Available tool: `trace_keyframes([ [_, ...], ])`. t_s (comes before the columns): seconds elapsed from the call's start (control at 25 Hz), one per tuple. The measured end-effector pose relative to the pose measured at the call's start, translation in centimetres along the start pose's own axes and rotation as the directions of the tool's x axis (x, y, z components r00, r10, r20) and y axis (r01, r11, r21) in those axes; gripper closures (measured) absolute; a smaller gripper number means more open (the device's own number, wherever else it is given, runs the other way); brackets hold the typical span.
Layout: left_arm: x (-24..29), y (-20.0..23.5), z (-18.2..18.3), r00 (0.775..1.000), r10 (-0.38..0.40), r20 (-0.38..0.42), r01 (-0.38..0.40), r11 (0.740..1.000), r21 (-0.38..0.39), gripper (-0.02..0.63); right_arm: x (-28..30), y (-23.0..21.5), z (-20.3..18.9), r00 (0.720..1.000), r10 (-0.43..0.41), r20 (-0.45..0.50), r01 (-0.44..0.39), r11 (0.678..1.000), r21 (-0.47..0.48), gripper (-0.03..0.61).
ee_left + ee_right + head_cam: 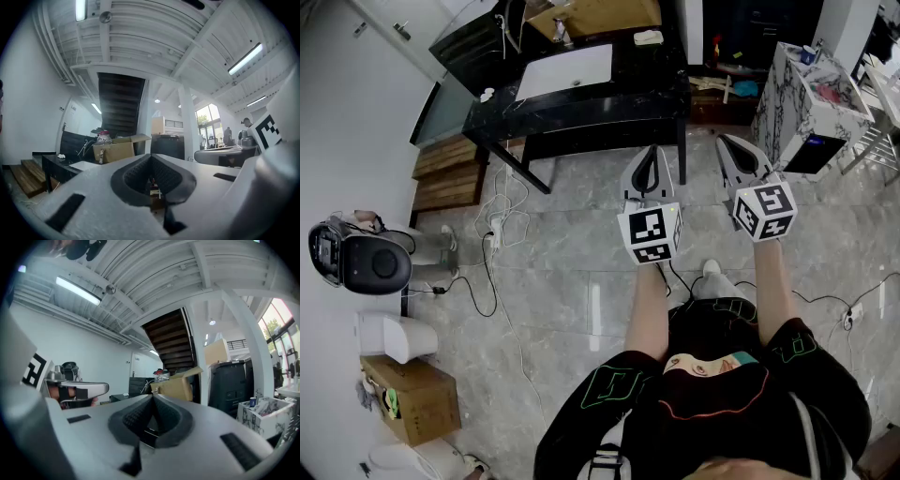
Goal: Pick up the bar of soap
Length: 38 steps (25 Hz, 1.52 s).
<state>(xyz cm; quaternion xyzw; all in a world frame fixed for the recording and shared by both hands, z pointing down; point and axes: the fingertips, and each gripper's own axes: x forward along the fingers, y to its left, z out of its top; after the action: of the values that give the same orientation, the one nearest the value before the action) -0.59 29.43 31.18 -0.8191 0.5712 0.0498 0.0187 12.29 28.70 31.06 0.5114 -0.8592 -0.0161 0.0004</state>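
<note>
I hold two white plastic grippers: my left gripper [651, 150] and right gripper [727, 141] are both fully closed (each empty).

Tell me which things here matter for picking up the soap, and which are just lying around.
For the job: pale bar, likely the soap, on the black table; left gripper and right gripper, jaws shut, empty.
Lying about: cardboard box on the floor, black appliance, marbled box, wooden steps.
</note>
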Motion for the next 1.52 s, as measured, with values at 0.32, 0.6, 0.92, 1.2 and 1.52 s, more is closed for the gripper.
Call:
trace_keyframes([
  [0.32, 0.0, -0.3, -0.9, 0.999, -0.001, -0.037, 0.002, 1.000, 0.015, 0.606, -0.3, -0.4, -1.0, 0.999, -0.021, -0.036, 0.020, 1.000, -0.010, 0.575],
  [0.6, 0.9, 0.4, -0.5, 0.999, -0.005, -0.041, 0.005, 1.000, 0.018, 0.606, -0.1, -1.8, -0.5, 0.997, -0.069, -0.024, 0.069, 0.998, 0.005, 0.572],
  [0.92, 1.1, -2.0, 0.2, 0.999, -0.051, -0.016, 0.052, 0.996, 0.067, 0.606, -1.1, -3.2, -0.5, 0.995, -0.095, -0.009, 0.095, 0.995, 0.027, 0.572],
  [1.2, 3.6, -0.3, -1.1, 0.998, -0.035, -0.053, 0.038, 0.998, 0.048, 0.606, 1.1, -5.3, -1.1, 0.995, -0.099, -0.023, 0.100, 0.993, 0.065, 0.572],
  [1.52, 9.0, 2.9, -4.2, 0.994, 0.018, -0.110, -0.014, 0.999, 0.037, 0.606, 7.7, -7.7, -3.3, 0.998, -0.042, -0.055, 0.046, 0.995, 0.089, 0.572],
])
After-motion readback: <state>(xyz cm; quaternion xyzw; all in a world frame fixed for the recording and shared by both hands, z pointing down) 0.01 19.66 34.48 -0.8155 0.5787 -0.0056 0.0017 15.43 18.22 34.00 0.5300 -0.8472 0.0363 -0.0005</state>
